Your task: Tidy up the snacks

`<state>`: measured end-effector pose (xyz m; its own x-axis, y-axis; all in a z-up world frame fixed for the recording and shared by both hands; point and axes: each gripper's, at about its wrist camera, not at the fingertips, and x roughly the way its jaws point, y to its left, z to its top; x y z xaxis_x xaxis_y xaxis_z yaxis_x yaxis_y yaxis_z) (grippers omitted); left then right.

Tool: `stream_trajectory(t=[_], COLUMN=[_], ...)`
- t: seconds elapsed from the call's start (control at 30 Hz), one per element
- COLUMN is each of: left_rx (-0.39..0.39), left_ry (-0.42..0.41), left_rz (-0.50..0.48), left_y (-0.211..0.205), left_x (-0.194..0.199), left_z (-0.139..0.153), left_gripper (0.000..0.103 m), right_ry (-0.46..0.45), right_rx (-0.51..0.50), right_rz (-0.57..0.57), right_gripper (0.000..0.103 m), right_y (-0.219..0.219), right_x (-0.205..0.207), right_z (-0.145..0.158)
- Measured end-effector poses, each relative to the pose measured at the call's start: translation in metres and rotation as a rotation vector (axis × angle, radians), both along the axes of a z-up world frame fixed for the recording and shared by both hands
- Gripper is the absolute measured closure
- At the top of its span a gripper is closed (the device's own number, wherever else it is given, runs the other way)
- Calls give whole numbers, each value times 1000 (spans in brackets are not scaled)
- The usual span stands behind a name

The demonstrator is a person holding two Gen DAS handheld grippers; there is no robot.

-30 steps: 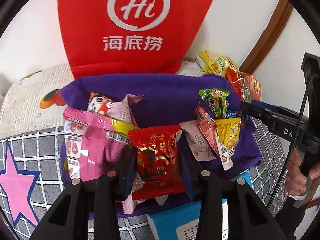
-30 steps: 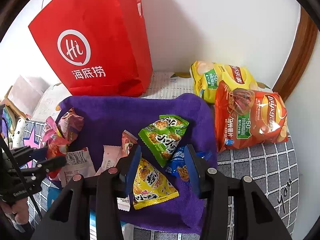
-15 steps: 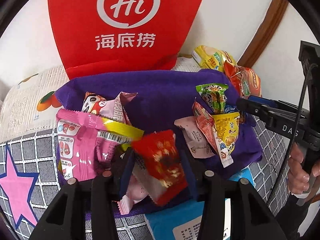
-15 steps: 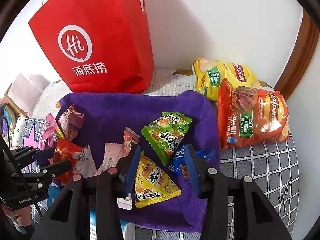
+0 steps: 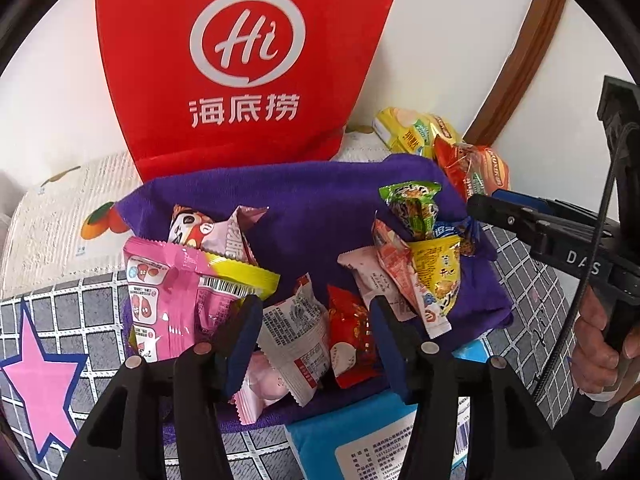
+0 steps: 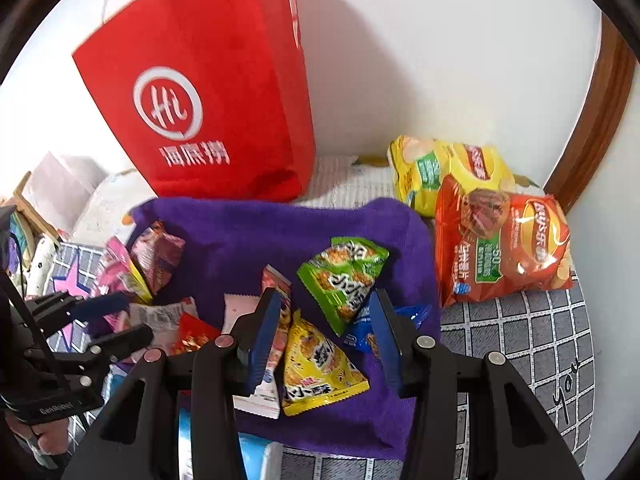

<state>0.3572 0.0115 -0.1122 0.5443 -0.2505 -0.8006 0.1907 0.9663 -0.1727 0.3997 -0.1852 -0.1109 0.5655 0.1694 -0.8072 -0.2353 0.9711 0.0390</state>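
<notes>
Bare purple cloth (image 6: 248, 240) lies open at the middle and rear, between two clusters of packets. The left side is blocked by the upright pink packet (image 5: 168, 296); the right side by the green packet (image 6: 344, 276) and yellow packet (image 6: 316, 368). The red bag (image 6: 208, 92) closes off the rear. Two chip bags (image 6: 496, 236) fill the right rear corner. Checkered surface (image 6: 524, 344) to the right lies uncovered.

A: What's underneath it all?
B: A grey checked cover (image 6: 520, 344) with a pink star (image 5: 40, 384).
A: Directly on it?
B: A purple towel (image 6: 256, 232) in the middle, chip bags (image 6: 500, 240) at two o'clock, a red bag (image 6: 208, 92) at eleven.
</notes>
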Motion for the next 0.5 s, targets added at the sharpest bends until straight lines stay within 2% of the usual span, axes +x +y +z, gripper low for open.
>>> stream_trajectory(t=[0.17, 0.27, 0.5], left_rx=[-1, -6, 52], left_ry=[-32, -46, -169], left_rz=[-16, -29, -54], left_y=[0, -3, -16], left_x=[-8, -15, -51], left_z=[14, 24, 61], left_gripper=[46, 45, 42], right_ry=[-55, -91, -65], right_rx=[-2, 21, 42], right_rz=[0, -34, -85], right_gripper=[56, 49, 49], right_y=[9, 9, 3], right_x=[-17, -35, -86], right_z=[20, 32, 56])
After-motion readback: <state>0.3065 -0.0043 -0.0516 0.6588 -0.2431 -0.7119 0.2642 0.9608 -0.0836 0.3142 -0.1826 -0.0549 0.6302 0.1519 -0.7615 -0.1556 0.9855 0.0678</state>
